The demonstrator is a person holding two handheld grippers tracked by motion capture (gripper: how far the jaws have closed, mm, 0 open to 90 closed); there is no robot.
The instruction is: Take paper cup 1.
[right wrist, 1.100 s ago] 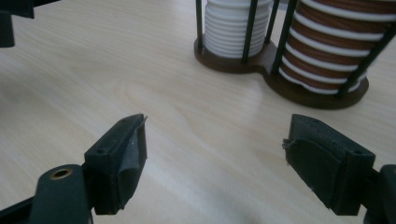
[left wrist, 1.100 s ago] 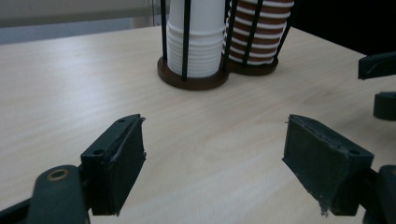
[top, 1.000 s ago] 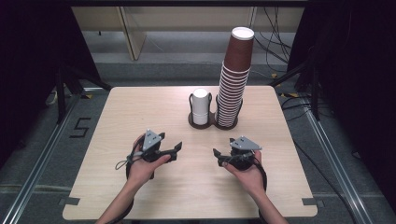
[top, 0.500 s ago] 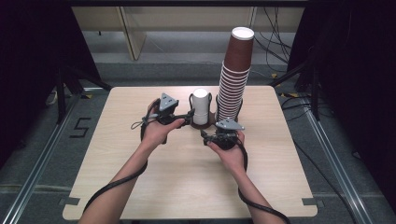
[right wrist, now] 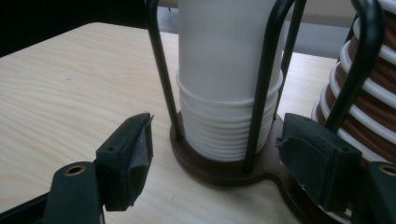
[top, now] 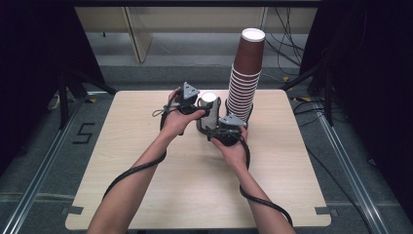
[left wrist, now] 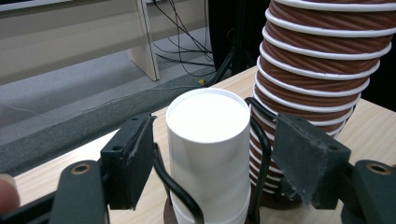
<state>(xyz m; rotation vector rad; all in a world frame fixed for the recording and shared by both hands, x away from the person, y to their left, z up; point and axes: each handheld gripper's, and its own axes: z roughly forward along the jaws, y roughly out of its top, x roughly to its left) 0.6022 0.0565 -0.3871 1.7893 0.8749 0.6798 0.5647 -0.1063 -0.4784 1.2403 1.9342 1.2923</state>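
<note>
At the far middle of the table [top: 146, 195], I hold my left gripper [left wrist: 212, 158] spread around the top of the white cup stack [left wrist: 208, 140], its jaws just closing, pads not yet touching. My right gripper [right wrist: 219, 163] sits low before the wire holder's brown base [right wrist: 224, 170], jaws narrowing but apart, gripping nothing. The tall brown cup stack [top: 246, 73] crowds the right side, just beside the white one. Open wood lies near, left and right. Grey floor [top: 48, 161] and dark curtains surround the table.
</note>
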